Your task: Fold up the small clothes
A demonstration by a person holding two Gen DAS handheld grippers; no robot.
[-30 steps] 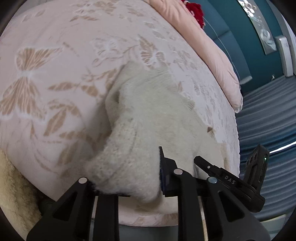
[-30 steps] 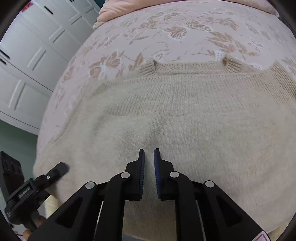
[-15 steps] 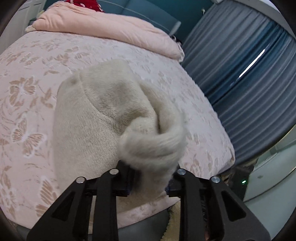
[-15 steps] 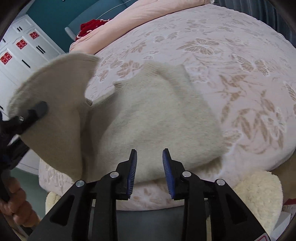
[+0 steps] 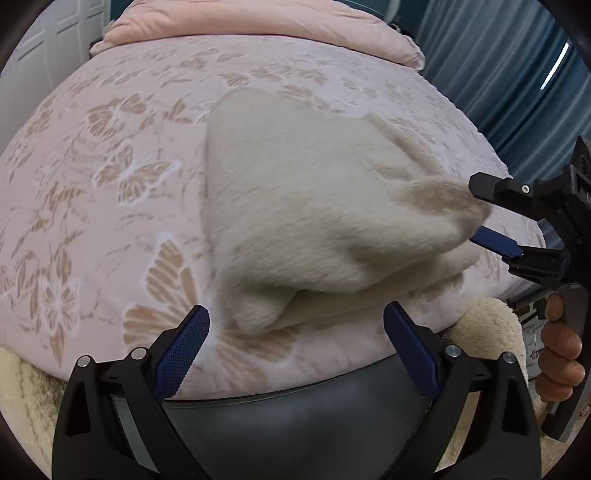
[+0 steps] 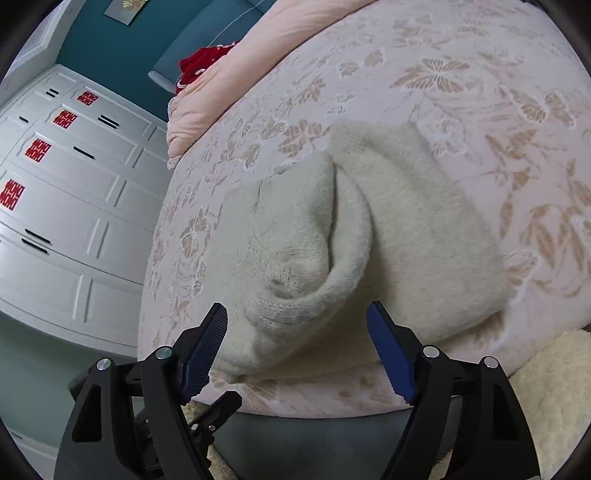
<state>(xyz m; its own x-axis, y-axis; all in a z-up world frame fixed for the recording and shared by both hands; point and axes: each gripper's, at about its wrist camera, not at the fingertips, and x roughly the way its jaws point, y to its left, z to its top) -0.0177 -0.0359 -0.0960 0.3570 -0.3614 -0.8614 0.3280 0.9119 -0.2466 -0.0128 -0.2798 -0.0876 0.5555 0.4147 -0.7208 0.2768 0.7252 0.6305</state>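
Observation:
A cream knitted sweater (image 5: pixel 314 214) lies folded over on itself on the floral bedspread (image 5: pixel 110 184), near the bed's front edge. It also shows in the right wrist view (image 6: pixel 406 240), with a loose flap curled up at its near left. My left gripper (image 5: pixel 295 343) is open and empty, its jaws wide apart just in front of the sweater's near edge. My right gripper (image 6: pixel 297 347) is open and empty, jaws on either side of the near fold without touching. The right gripper also shows in the left wrist view (image 5: pixel 495 218), open beside the sweater's right corner.
A pink duvet (image 5: pixel 258 18) lies along the back of the bed. White wardrobe doors (image 6: pixel 66 206) stand to the left. Blue curtains (image 5: pixel 498 74) hang at the right. A cream fluffy rug (image 6: pixel 554 387) lies below the bed's front edge. A red item (image 6: pixel 203 66) sits by the headboard.
My left gripper has let go of the sweater part it carried over, and that part now lies on the rest. Both grippers have opened wide and pulled back to the bed's front edge.

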